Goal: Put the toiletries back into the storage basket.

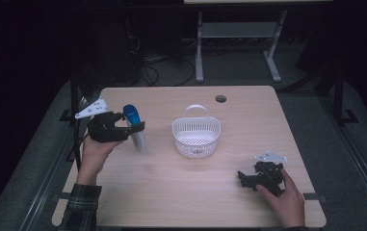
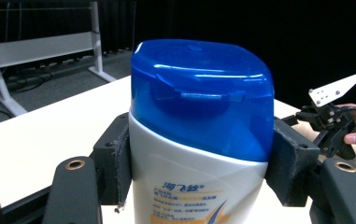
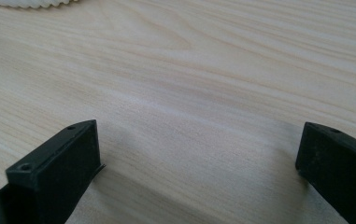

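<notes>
Left hand-held gripper (image 1: 132, 129) clamps a glossy white plastic bottle (image 2: 199, 163), rounded blue cap; right hand-held gripper (image 3: 199, 163) gapes empty over woodgrain counter (image 3: 189, 70)

This looks like a lab or test room set up for recording, not a home. A plain light-wood surface (image 1: 190, 192) with a cable hole (image 1: 220, 98) stands alone on grey carpet (image 1: 316, 125), with dark surroundings all round. Behind it are the metal legs of another desk (image 1: 199, 48) and a tangle of loose cables on the floor (image 1: 162, 67). The background is too dim to make out much else; probably equipment racks, though that cannot be told.
</notes>
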`<action>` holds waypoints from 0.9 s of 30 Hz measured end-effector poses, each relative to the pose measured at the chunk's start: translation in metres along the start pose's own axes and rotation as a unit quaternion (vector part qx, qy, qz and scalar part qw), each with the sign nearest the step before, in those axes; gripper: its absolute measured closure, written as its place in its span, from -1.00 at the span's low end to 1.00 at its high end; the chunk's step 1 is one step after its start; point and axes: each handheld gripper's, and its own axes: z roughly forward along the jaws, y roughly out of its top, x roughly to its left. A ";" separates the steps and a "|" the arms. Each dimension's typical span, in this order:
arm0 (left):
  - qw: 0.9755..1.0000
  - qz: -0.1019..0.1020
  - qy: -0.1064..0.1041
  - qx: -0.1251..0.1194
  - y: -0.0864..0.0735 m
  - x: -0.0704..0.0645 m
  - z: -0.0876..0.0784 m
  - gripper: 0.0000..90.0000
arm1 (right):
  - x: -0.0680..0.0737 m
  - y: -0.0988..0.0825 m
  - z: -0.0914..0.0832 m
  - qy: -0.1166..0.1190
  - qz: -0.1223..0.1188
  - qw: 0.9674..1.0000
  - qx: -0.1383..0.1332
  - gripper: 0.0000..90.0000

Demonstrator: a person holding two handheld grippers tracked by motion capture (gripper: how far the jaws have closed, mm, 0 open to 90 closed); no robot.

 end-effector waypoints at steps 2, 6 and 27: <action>1.000 0.001 -0.003 -0.001 0.003 -0.002 0.003 -0.24 | 0.000 0.000 0.000 0.001 0.000 1.000 0.001 -1.00; 1.000 0.005 -0.010 -0.001 0.008 -0.004 0.010 -0.24 | 0.000 0.000 0.000 0.000 0.000 1.000 0.000 -1.00; 0.999 0.020 -0.041 -0.012 0.033 -0.019 0.041 -0.23 | 0.000 0.000 0.000 0.001 0.000 1.000 0.000 -1.00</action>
